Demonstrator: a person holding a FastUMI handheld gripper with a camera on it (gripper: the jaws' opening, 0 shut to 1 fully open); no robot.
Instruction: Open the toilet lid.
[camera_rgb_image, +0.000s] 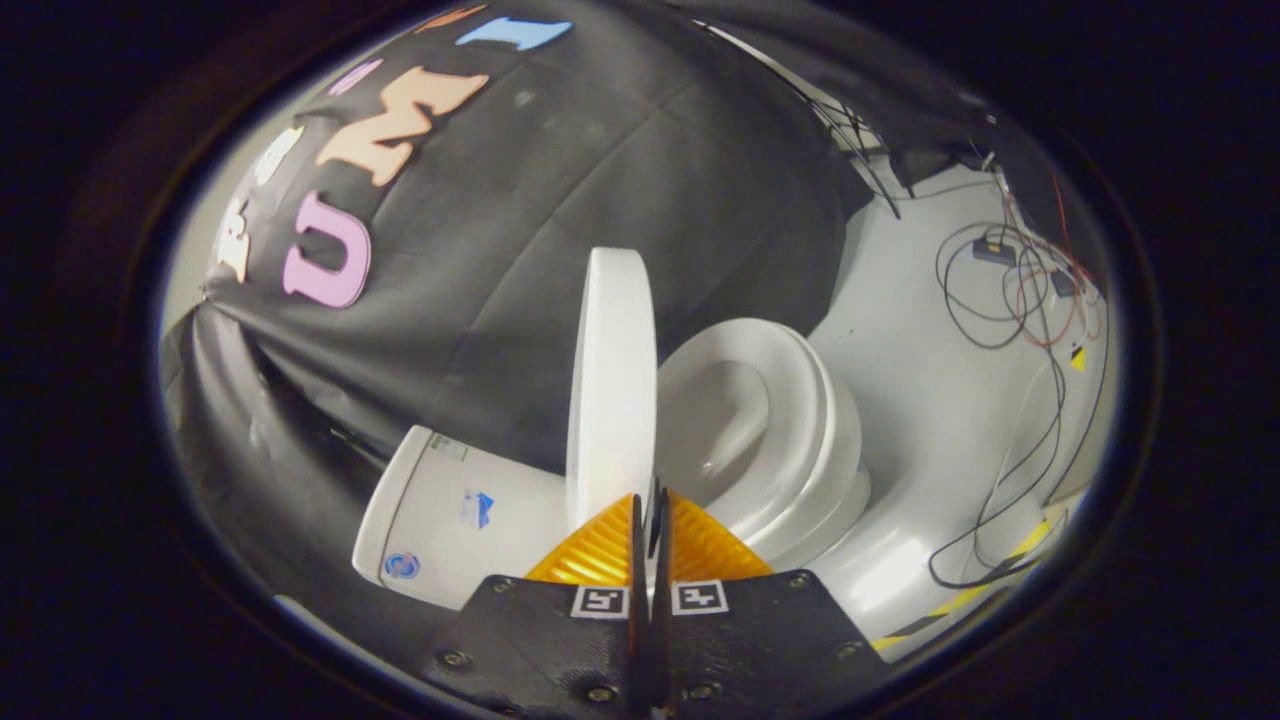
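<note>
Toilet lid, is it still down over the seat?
No, the toilet lid stands raised off the seat, just ahead of the shut gripper.

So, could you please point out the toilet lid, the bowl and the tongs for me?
toilet lid (612, 380), gripper view, its raised flat face.
bowl (740, 430), gripper view, inner basin.
tongs (650, 515), gripper view, closed tips by the lid's lower edge.

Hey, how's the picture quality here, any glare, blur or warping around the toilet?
Gripper view: fisheye warping curves the raised toilet lid and tilts the scene; a glare spot shines on the floor beside the bowl; the closed gripper looks sharp, while the cables are softer.
</note>
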